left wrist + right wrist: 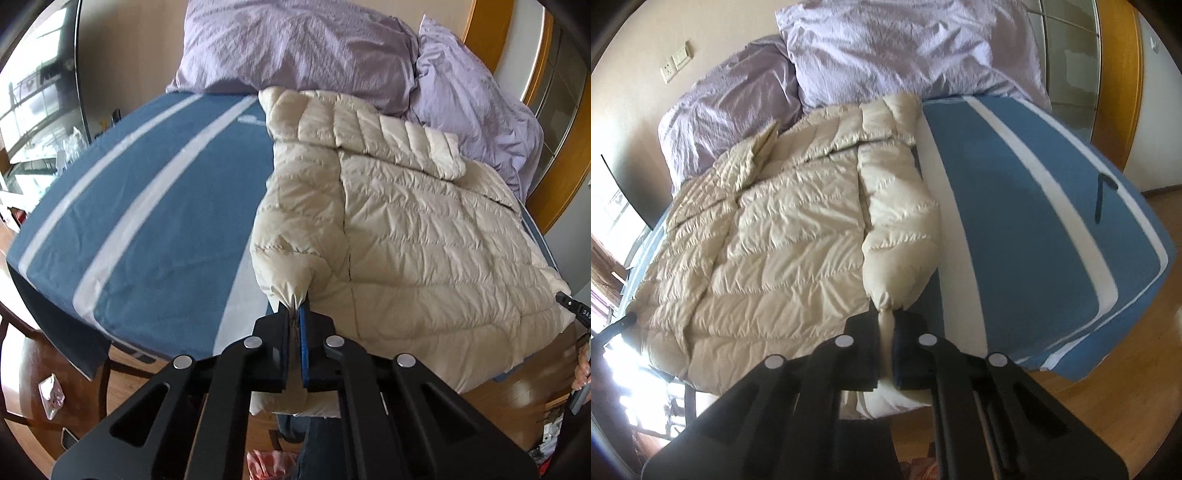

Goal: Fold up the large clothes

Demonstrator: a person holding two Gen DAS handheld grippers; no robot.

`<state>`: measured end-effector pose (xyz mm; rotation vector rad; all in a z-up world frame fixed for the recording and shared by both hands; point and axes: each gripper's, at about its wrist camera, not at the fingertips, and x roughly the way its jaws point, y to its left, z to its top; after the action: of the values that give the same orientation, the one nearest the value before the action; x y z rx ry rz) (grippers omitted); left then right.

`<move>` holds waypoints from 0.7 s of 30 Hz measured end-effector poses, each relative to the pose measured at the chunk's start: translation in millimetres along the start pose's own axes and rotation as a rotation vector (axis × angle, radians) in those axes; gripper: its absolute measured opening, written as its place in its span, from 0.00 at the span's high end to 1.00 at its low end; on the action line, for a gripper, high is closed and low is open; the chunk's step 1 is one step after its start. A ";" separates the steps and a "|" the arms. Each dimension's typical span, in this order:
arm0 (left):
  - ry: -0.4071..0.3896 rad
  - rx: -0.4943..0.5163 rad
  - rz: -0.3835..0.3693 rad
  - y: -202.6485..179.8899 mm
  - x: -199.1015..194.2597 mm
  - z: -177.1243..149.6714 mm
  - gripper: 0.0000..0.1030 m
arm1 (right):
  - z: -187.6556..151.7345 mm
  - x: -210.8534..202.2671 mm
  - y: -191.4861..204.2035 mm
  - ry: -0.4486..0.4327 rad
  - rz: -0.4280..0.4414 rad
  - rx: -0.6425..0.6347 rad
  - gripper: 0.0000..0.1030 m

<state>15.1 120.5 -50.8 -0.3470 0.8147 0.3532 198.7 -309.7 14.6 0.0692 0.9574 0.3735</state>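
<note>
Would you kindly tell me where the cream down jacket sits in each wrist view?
Left wrist: jacket fills the centre-right, its cuff pinched by the left gripper.
Right wrist: jacket fills the centre-left.
Shared landmark: lilac pillow above the collar.

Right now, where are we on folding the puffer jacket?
Done: the cream puffer jacket lies spread flat on the blue striped bed cover, near the lilac pillows. In hand: the left gripper is shut on one sleeve cuff, and the right gripper is shut on the other sleeve cuff. Left: no fold is visible yet; sleeves still need bringing across the body, then the body folding.
</note>
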 end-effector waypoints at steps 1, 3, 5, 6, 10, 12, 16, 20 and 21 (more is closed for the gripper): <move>-0.011 0.002 0.005 -0.8 -1.8 5.0 0.97 | 3.3 -1.9 1.1 -0.009 0.000 -0.004 0.95; -0.036 0.006 0.019 -2.7 -4.9 16.1 0.97 | 11.7 -5.2 4.8 -0.028 -0.001 -0.012 0.95; -0.058 0.007 0.025 -4.9 -7.3 27.0 0.97 | 20.1 -8.6 8.3 -0.047 -0.001 -0.018 0.95; -0.070 0.008 0.029 -6.7 -8.6 32.5 0.97 | 27.0 -10.6 10.9 -0.061 -0.002 -0.022 0.95; -0.110 0.014 0.041 -13.0 -13.1 56.1 0.97 | 49.3 -15.2 18.5 -0.099 -0.005 -0.036 0.95; -0.126 0.019 0.049 -16.6 -12.6 67.9 0.97 | 63.1 -15.7 23.4 -0.123 -0.011 -0.046 0.95; -0.148 0.022 0.069 -23.9 -5.2 96.1 0.97 | 90.7 -8.3 30.9 -0.150 -0.023 -0.053 0.95; -0.158 0.014 0.079 -27.2 6.0 122.6 0.97 | 114.3 5.8 36.7 -0.152 -0.030 -0.049 0.95; -0.160 0.012 0.083 -28.3 9.4 129.4 0.97 | 121.8 10.6 38.1 -0.153 -0.033 -0.048 0.95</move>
<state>116.1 152.6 29.1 -0.2704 0.6758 0.4480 292.0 -257.6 85.2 0.0381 0.7973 0.3555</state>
